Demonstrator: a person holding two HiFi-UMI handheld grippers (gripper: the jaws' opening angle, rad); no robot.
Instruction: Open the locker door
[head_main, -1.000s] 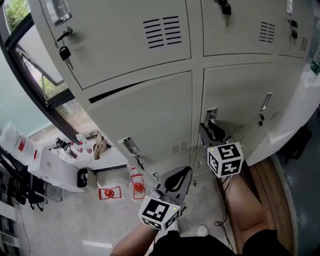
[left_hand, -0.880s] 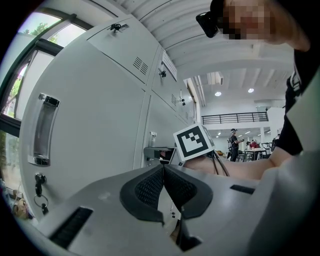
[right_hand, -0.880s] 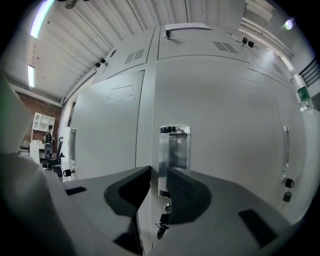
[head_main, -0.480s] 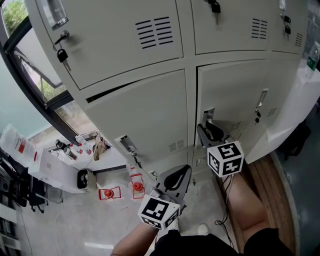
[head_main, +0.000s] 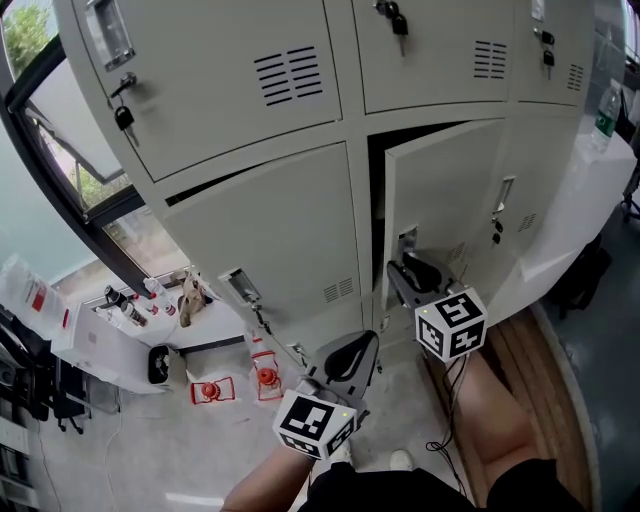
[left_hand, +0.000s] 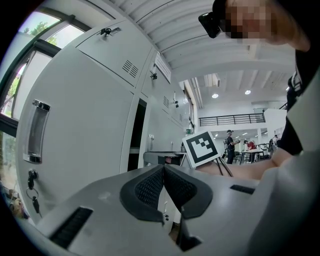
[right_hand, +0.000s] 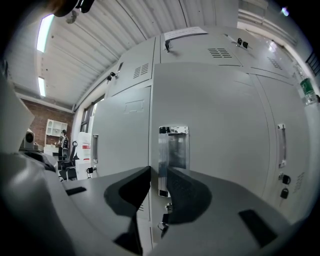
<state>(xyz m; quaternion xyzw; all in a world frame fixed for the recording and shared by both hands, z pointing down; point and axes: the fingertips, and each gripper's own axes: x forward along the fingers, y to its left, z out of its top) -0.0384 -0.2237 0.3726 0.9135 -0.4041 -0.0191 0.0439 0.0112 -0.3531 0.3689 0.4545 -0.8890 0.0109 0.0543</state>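
The grey locker door (head_main: 445, 195) in the lower row stands ajar, with a dark gap (head_main: 376, 225) along its left edge. My right gripper (head_main: 402, 268) is shut on the door's metal handle (head_main: 407, 240) at that edge. In the right gripper view the handle (right_hand: 173, 150) runs down between the two dark pads (right_hand: 182, 192). My left gripper (head_main: 366, 342) hangs lower and to the left, away from the lockers, shut with nothing in it. In the left gripper view its pads (left_hand: 150, 186) meet, and the open gap (left_hand: 136, 135) shows ahead.
The neighbouring lower door (head_main: 270, 225) to the left has its own handle (head_main: 238, 285) with hanging keys. Keys (head_main: 124, 117) also hang from the upper lockers. Red-capped bottles (head_main: 265, 377) and white boxes (head_main: 100, 340) lie on the floor by the window (head_main: 60, 160). My leg (head_main: 490, 410) is at the lower right.
The locker door has swung outward from closed; a dark gap has appeared along its left edge. My right gripper stayed on the handle and came back with it. The left gripper barely shifted.
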